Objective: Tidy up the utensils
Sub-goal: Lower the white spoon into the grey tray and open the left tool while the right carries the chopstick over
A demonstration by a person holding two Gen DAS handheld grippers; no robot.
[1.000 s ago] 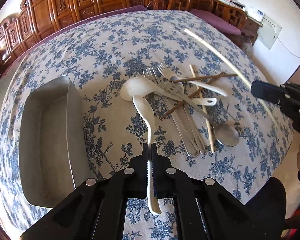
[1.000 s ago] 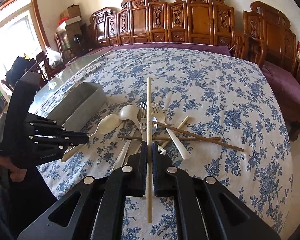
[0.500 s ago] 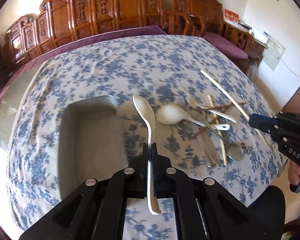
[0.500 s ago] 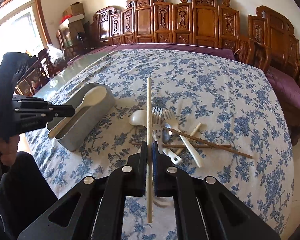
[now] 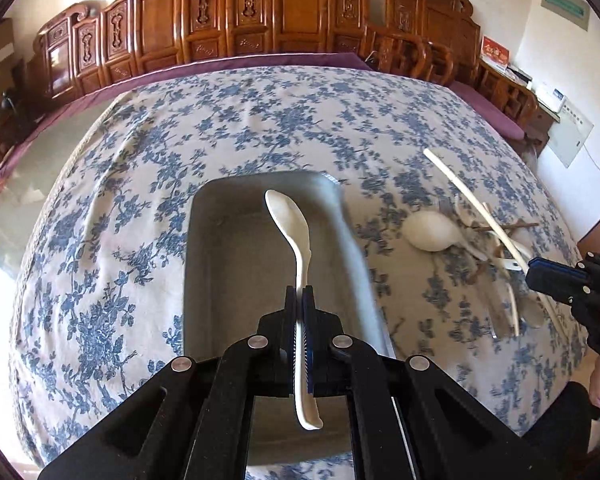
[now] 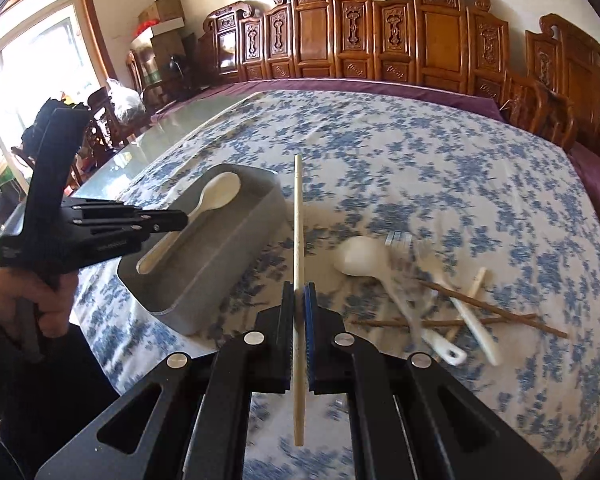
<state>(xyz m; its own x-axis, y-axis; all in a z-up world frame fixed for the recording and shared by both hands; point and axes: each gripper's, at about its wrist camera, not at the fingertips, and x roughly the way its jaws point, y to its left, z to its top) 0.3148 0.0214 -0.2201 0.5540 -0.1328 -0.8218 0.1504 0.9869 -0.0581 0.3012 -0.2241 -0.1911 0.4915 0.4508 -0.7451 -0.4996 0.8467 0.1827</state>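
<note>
My left gripper (image 5: 299,294) is shut on a white plastic spoon (image 5: 294,224) and holds it over the grey metal tray (image 5: 228,264), bowl end forward. In the right wrist view the left gripper (image 6: 180,218) holds that spoon (image 6: 216,194) above the tray (image 6: 216,276). My right gripper (image 6: 299,292) is shut on a pale chopstick (image 6: 298,216), held above the cloth just right of the tray. The right gripper (image 5: 534,274) and its chopstick (image 5: 472,196) also show in the left wrist view.
A pile of utensils (image 6: 420,292) lies right of the tray: a white ladle-spoon (image 6: 360,256), forks, brown chopsticks (image 6: 496,312), white spoons. The blue floral tablecloth (image 5: 300,120) covers a big table. Carved wooden chairs (image 6: 380,40) line the far side.
My left gripper has carried the spoon from the cloth beside the pile leftward to above the tray. My right gripper has moved left toward the tray with the chopstick.
</note>
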